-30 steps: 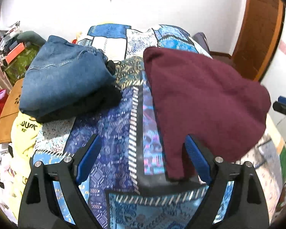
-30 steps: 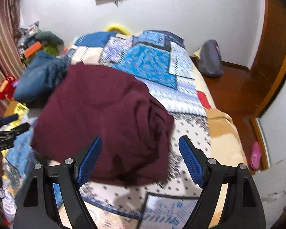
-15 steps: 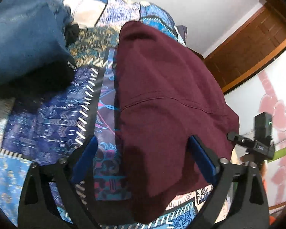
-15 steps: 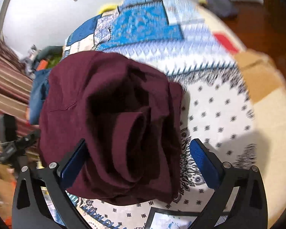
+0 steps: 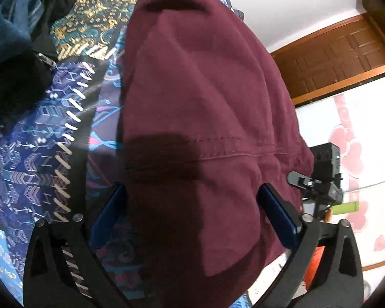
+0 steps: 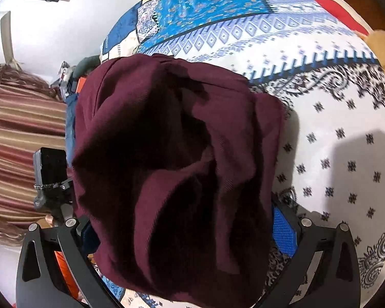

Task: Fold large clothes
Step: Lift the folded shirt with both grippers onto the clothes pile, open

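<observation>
A maroon garment (image 5: 200, 107) lies bunched on the patterned bedspread (image 5: 38, 154); it also fills the right wrist view (image 6: 177, 154), with deep folds in it. My left gripper (image 5: 192, 218) is open, its blue fingers (image 5: 279, 220) straddling the garment's near end. My right gripper (image 6: 184, 231) is open too, its fingers (image 6: 282, 231) on either side of the other end; its left finger is mostly hidden by cloth. The right gripper's body shows in the left wrist view (image 5: 323, 169), and the left gripper's in the right wrist view (image 6: 51, 179).
Folded blue jeans (image 5: 7, 25) and a black garment (image 5: 15, 82) lie at the far left of the bed. A wooden door (image 5: 341, 54) stands beyond the bed. Striped curtains (image 6: 20, 138) hang at the left. The bedspread's white paisley part (image 6: 346, 141) lies to the right.
Both grippers have moved down and in toward the maroon garment, which now sits between each pair of open fingers. The garment itself has not visibly moved.
</observation>
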